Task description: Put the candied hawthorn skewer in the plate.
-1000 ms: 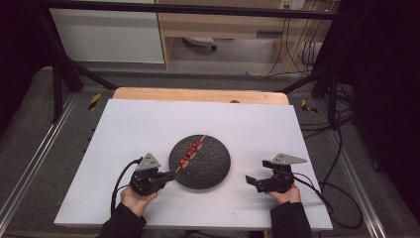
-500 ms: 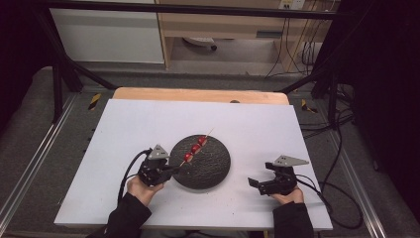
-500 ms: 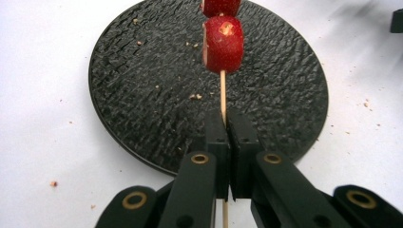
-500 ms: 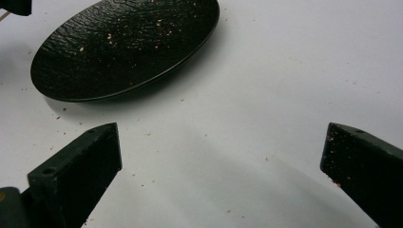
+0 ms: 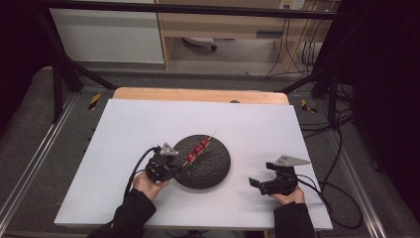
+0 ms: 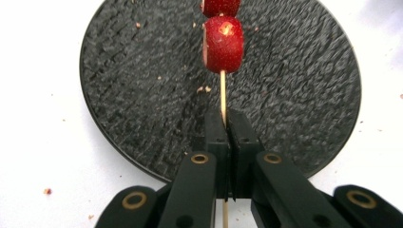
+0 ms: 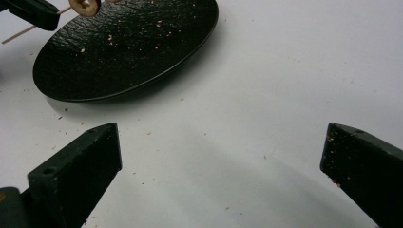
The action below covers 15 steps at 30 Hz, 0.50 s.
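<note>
1. Looking down from the high view, we see a white table (image 5: 129, 124) with a round black plate (image 5: 218, 168) lying near its front middle.
2. We see a person's two forearms coming in from the bottom edge, each hand holding a gripper.
3. The left gripper (image 5: 174, 170) sits at the plate's left edge, pointing toward the plate.
4. In the left gripper view, we see its two black jaws pressed together on the bare lower end of a thin wooden skewer (image 6: 222, 95), clamping it.
5. The skewer carries red fruit pieces (image 6: 223, 43); we see one whole piece just above the jaws and the bottom of a second at the top edge.
6. From the high view, the skewer (image 5: 198, 148) slants up and to the right over the plate, its far tip near the plate's far rim.
7. The right gripper (image 5: 256, 183) rests on the table to the right of the plate, well apart from the skewer.
8. In the right gripper view, we see its jaws spread wide with nothing between them but bare table, dotted with small crumbs (image 7: 142, 178).
9. The plate surface looks rough and carries scattered crumbs too.
</note>
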Motion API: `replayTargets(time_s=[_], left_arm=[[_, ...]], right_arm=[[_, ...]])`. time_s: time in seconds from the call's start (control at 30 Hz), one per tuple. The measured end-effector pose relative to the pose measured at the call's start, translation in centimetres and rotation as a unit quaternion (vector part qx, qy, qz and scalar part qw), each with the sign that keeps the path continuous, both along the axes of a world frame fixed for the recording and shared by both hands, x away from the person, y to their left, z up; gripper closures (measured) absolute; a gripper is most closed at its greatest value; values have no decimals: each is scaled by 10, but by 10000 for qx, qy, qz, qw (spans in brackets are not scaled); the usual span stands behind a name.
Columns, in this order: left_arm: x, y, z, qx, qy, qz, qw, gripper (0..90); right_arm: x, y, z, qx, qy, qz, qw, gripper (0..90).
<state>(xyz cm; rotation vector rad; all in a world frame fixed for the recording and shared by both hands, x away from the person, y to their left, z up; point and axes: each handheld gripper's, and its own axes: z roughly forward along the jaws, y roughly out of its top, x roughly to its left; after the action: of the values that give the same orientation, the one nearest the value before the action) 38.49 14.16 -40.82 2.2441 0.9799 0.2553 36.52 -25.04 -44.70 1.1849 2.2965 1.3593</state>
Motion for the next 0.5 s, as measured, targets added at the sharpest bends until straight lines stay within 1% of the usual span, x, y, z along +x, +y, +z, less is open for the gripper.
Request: replayTargets(time_s=[0.07,0.2,0.5], left_arm=[[0,-1,-3,26,35,43,10000,882],[2,-4,-6,218,157,37,9996,882],[4,-8,-10,386,314,36,9988,880]], right_arm=[[0,-1,-1,27,-2,3,10000,5],[-1,-2,-1,38,42,-20,10000,5],[-1,-1,-2,60,65,-6,10000,6]])
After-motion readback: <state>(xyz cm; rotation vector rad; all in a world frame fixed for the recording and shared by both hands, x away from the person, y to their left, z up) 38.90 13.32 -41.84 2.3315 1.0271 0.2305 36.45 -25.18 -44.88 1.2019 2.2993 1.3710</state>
